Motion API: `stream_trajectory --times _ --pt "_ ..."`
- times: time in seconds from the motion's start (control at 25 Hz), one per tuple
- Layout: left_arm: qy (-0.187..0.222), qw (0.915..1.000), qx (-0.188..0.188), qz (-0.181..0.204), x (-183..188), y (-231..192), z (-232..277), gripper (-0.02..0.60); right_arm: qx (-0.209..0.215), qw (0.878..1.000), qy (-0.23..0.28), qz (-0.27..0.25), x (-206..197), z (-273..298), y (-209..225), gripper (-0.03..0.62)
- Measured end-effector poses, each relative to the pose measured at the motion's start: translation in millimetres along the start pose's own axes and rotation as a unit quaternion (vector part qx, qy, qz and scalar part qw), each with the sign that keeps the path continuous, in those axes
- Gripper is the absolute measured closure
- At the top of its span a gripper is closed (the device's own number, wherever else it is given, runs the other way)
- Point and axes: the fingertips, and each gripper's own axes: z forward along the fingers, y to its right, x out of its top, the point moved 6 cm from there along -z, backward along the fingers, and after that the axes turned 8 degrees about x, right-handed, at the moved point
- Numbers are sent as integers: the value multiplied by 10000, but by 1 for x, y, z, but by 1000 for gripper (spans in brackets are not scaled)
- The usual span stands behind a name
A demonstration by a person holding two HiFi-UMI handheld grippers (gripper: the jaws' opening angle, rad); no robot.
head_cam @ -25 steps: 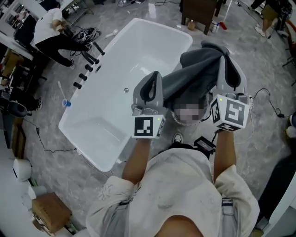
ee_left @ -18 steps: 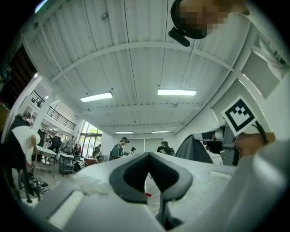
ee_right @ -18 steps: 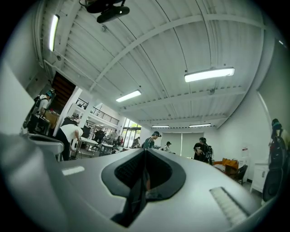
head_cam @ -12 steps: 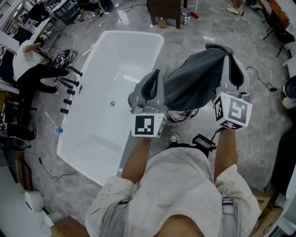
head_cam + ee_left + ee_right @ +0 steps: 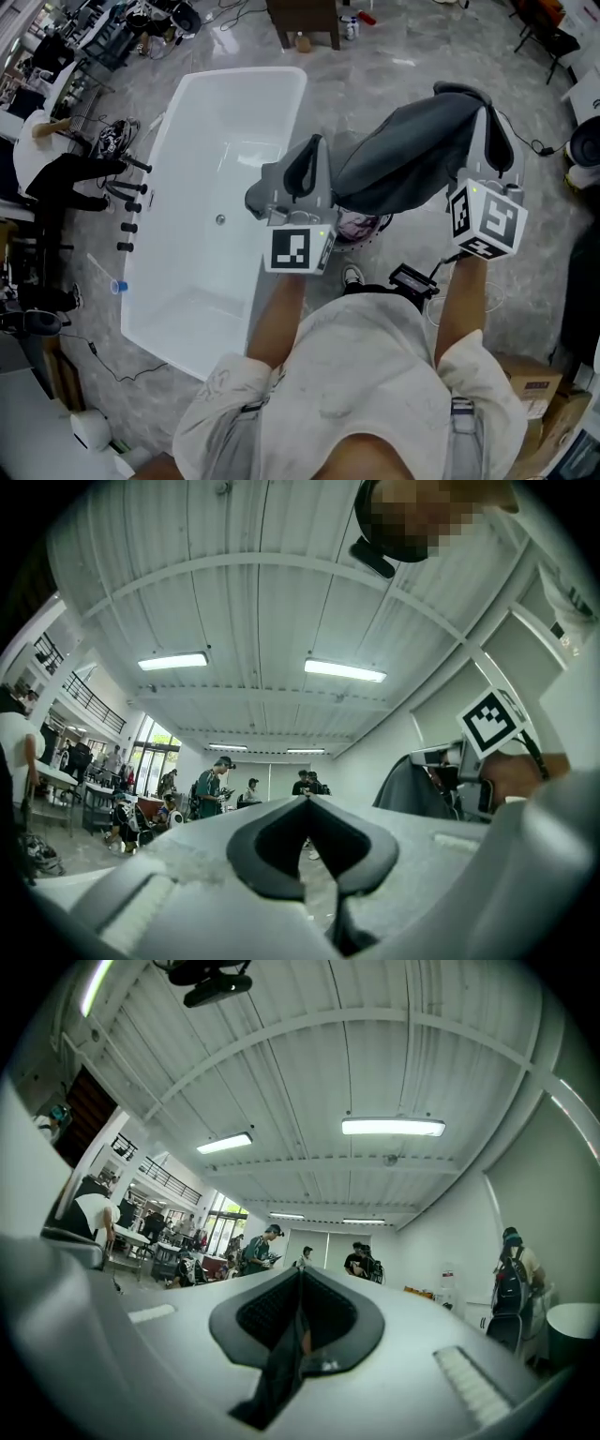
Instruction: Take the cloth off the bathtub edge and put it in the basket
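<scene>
A grey cloth (image 5: 403, 159) hangs in the air between my two raised grippers, right of the white bathtub (image 5: 216, 141). My right gripper (image 5: 483, 108) is shut on its upper end; in the right gripper view a dark strip of cloth (image 5: 281, 1372) is pinched between the pads of the right gripper (image 5: 300, 1274). My left gripper (image 5: 314, 150) stands shut beside the cloth's lower end. In the left gripper view the left gripper (image 5: 307, 803) shows closed jaws, and I cannot tell whether cloth is pinched there. The cloth (image 5: 412, 785) shows at that view's right. Under the cloth a round basket (image 5: 361, 228) partly shows on the floor.
A seated person (image 5: 56, 169) and black tap handles (image 5: 131, 202) are left of the tub. A wooden cabinet (image 5: 300, 19) stands beyond it. A black device (image 5: 408, 278) with cables lies by my feet. Cardboard boxes (image 5: 530, 375) sit at the lower right. Several people stand far off.
Both grippers have carried the cloth to the right, away from the tub. The tub has slid left in the head view, and the basket now shows under the cloth.
</scene>
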Motion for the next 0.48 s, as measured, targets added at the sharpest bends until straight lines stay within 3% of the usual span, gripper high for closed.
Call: stream_trajectory --times 0.48 --pt "-95 9991 -401 -83 -18 37 14 581 -604 9982 24 -58 -2 -30 52 580"
